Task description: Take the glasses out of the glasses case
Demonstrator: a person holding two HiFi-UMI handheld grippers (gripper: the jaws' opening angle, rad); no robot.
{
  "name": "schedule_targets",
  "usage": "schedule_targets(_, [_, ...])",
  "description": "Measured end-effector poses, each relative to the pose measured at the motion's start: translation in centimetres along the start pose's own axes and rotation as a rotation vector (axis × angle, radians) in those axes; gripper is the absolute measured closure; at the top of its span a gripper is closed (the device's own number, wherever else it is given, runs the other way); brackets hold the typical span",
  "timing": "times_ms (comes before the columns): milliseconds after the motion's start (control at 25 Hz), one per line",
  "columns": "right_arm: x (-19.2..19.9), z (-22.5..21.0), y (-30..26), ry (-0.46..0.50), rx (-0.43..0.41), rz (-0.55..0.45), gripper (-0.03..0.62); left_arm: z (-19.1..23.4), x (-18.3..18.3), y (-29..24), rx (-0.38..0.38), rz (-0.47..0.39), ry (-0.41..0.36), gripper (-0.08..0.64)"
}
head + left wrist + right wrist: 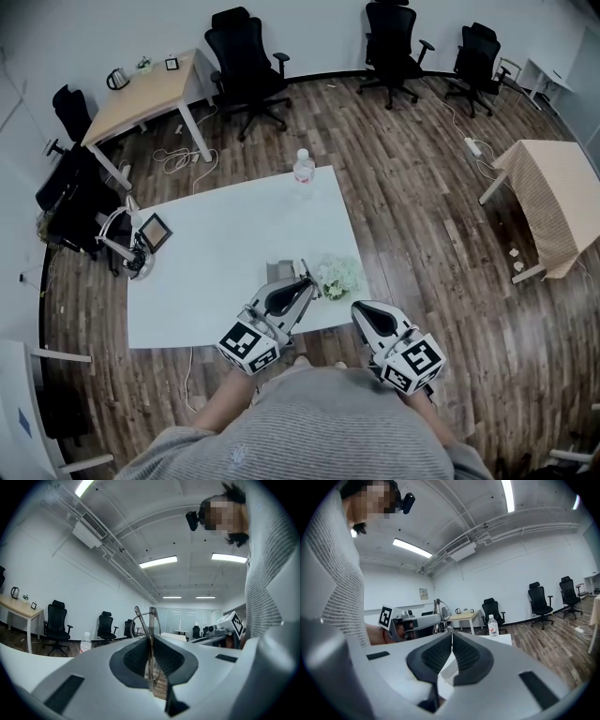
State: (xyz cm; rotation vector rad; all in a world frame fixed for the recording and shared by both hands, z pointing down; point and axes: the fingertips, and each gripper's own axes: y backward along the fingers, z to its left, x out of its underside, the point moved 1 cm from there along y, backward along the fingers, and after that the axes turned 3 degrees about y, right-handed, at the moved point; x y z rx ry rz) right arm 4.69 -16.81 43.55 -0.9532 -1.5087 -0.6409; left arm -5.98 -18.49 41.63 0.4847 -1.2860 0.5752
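My left gripper (302,287) is shut on the thin-framed glasses (151,620), which stick up edge-on from between its jaws, raised off the table. In the right gripper view the same glasses (440,607) stand above the left gripper (415,622). The grey glasses case (279,272) lies on the white table (216,262) just beyond the left gripper's tip; its inside is not visible. My right gripper (362,308) is off the table's near right corner, its jaws (451,633) pressed together with nothing between them.
A white bunch of flowers (337,276) lies right of the case near the table's front edge. A water bottle (304,169) stands at the far edge, a small framed tablet (154,232) at the left. Office chairs and other tables ring the room.
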Motion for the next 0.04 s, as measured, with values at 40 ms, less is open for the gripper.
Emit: schedule_targets(40, [-0.01,0.02,-0.03,0.0,0.0,0.0,0.572,-0.06,0.01,0.01,0.001,0.002,-0.003,0.528])
